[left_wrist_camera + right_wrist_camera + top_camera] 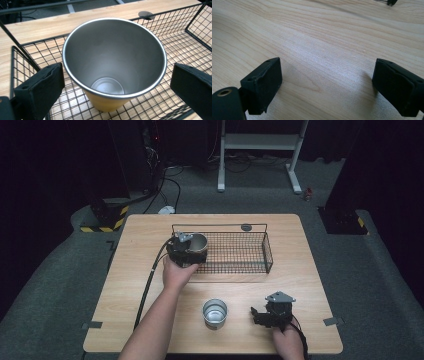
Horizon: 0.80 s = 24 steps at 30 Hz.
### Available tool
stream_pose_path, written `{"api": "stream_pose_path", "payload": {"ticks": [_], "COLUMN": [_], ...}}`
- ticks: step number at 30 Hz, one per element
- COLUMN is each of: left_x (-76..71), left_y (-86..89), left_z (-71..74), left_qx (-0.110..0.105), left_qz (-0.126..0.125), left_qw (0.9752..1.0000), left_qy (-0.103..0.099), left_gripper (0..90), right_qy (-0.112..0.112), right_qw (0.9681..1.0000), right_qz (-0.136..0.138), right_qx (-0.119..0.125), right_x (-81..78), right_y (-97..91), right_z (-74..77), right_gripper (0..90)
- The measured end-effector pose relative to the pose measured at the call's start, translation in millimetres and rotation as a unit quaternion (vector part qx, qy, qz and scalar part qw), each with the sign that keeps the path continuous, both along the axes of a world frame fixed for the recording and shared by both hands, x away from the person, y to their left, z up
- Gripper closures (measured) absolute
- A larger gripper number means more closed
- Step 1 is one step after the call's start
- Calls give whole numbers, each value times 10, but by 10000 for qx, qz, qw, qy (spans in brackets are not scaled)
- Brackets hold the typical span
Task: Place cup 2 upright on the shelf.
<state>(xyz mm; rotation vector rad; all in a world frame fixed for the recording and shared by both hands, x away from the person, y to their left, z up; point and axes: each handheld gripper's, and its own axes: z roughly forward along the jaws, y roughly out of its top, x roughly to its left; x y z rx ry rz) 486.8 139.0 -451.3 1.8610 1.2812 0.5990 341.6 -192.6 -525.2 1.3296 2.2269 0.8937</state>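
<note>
Left gripper view shows me the steel cup (113,62) standing upright and empty in the wire basket (175,45), my left gripper (116,87) released with its pads clear of the cup's sides; I read no writing anywhere. My right gripper (327,87) hangs open over bare table (324,37), near a second empty cup (215,313).

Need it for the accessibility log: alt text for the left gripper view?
A metal cup stands upright in a black wire basket on a wooden table, seen from above. The left tool is open, its black pads apart from the cup on either side.
</note>
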Motion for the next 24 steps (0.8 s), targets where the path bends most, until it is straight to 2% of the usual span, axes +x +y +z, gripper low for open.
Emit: {"api": "stream_pose_path", "payload": {"ticks": [2,6,14,17,19,24], "left_x": [-16,-58,-191,-251,-286,-383], "left_y": [14,50,148,221,250,327], "left_z": [8,15,87,123,134,135], "left_qx": [-15,-8,54,-132,-170,-118], "left_qz": [-19,-46,-192,-278,-280,-287], "left_qw": [10000,10000,9998,9995,9994,9995], "left_qy": [68,80,23,54,75,80], "left_gripper": [1,1,1,1,1,1], "right_qy": [0,0,-1,-1,-1,-1], "right_qw": [10000,10000,10000,10000,10000,10000], "right_qz": [-1,0,-1,0,0,0], "right_qx": [0,-1,-2,-3,-2,-2], "right_x": [0,0,0,0,0,0], "right_y": [0,0,0,0,0,0], "right_z": [0,0,0,0,0,0], "right_gripper": [92,92,93,93,92,93]}}
